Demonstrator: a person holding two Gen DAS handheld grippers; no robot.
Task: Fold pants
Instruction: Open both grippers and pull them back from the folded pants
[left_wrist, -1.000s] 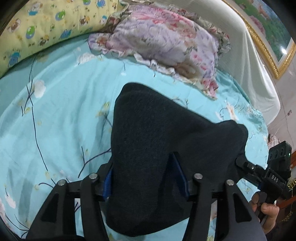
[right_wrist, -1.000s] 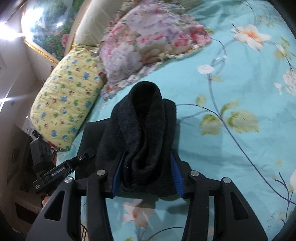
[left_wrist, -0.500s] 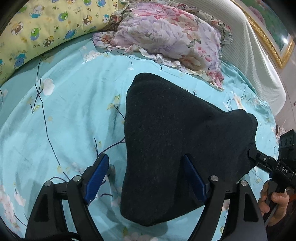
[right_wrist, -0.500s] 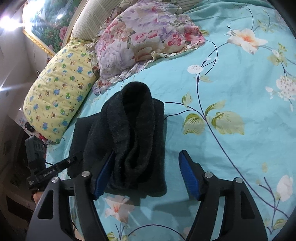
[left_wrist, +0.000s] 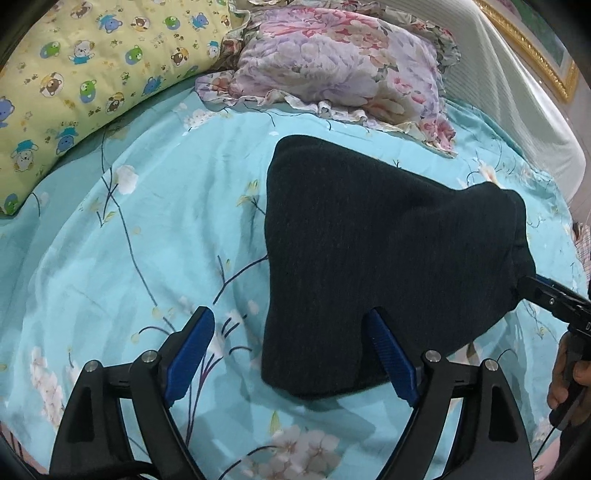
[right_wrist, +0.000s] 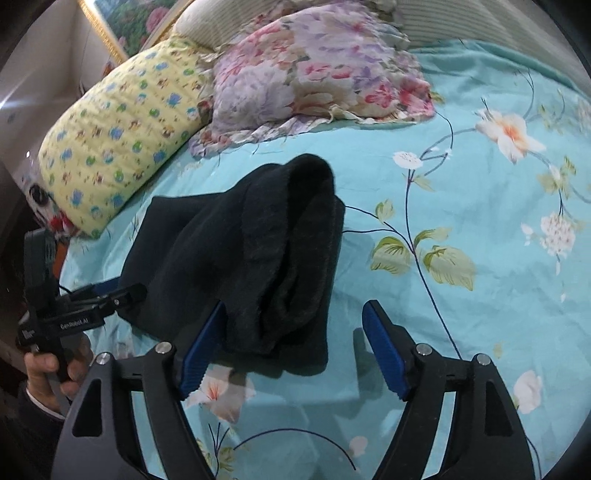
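The dark folded pants (left_wrist: 369, 251) lie flat on the turquoise flowered bedsheet (left_wrist: 155, 229). My left gripper (left_wrist: 291, 332) is open, its right finger against the near left corner of the bundle. In the right wrist view the pants (right_wrist: 258, 258) show their thick folded edge, and my right gripper (right_wrist: 291, 332) is open at that near end, its left finger (right_wrist: 201, 347) beside the cloth. Each gripper also shows at the edge of the other's view: the right one (left_wrist: 554, 299) and the left one (right_wrist: 92, 299).
A flowered pink and purple pillow (left_wrist: 340, 66) and a yellow cartoon-print pillow (left_wrist: 85, 74) lie at the head of the bed. A striped white headboard (left_wrist: 517, 92) and a gold-framed picture (right_wrist: 122, 26) stand behind. The bed edge runs near both hands.
Both grippers were shut on the pants a second ago. They have opened and drawn back slightly, and the folded pants now rest on the sheet.
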